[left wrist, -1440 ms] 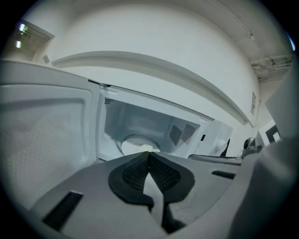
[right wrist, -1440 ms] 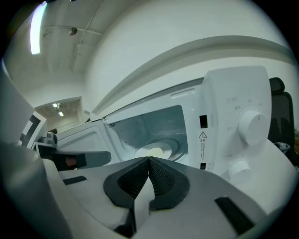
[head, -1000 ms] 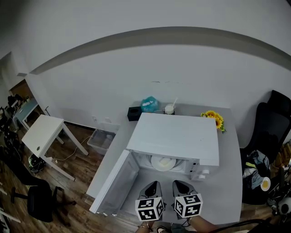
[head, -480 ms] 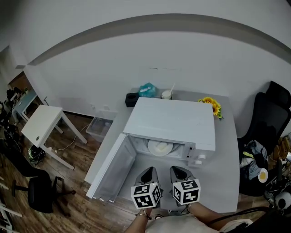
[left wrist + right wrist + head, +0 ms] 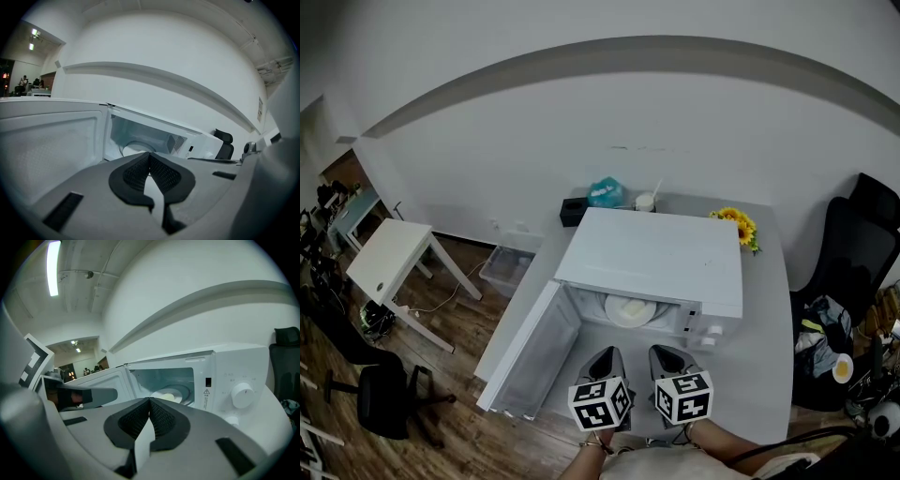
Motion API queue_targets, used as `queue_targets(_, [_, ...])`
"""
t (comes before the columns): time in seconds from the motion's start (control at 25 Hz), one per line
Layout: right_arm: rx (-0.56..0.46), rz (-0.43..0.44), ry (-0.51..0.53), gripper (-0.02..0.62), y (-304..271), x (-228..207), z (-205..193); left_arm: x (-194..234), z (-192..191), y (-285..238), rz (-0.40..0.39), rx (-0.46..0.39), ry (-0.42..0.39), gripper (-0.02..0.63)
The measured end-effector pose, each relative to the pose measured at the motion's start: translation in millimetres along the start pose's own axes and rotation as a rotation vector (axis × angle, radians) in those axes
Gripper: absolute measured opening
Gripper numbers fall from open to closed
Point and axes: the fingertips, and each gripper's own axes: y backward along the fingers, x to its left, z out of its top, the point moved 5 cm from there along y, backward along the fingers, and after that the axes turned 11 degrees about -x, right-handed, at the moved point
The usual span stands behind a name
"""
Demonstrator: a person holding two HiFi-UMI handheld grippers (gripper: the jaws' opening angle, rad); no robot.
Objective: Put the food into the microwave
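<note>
Plate of food [image 5: 630, 309] sits inside the microwave [image 5: 661, 258], whose door [image 5: 530, 352] hangs wide open on the left. My left gripper [image 5: 149, 154] and right gripper [image 5: 149, 400] hover just out front, both pinched fully closed, holding nothing.

Grey, tapered left gripper [image 5: 607, 354] and right gripper [image 5: 663, 352]: black mesh-textured pads [image 5: 136, 171], white cubes [image 5: 600, 405] carrying black square markers.

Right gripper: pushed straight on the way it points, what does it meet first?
Probably the plate inside the open microwave: the shut right gripper aims into its cavity. Depth is unclear; the cavity's front edge may come first.
</note>
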Motion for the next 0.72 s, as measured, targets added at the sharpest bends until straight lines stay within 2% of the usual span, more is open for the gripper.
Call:
queue_targets(0.24, [0.016,0.009,0.049,0.015,-1.4,1.9,0.3,1.7,-2.1,1.2,0.011,0.003,-0.004,0.003])
queue_targets(0.72, [0.021,-0.001,0.031,0.015,-1.1,-0.7,-1.1,-0.3,-3.4,-1.5,0.005,0.012,-0.011,0.003])
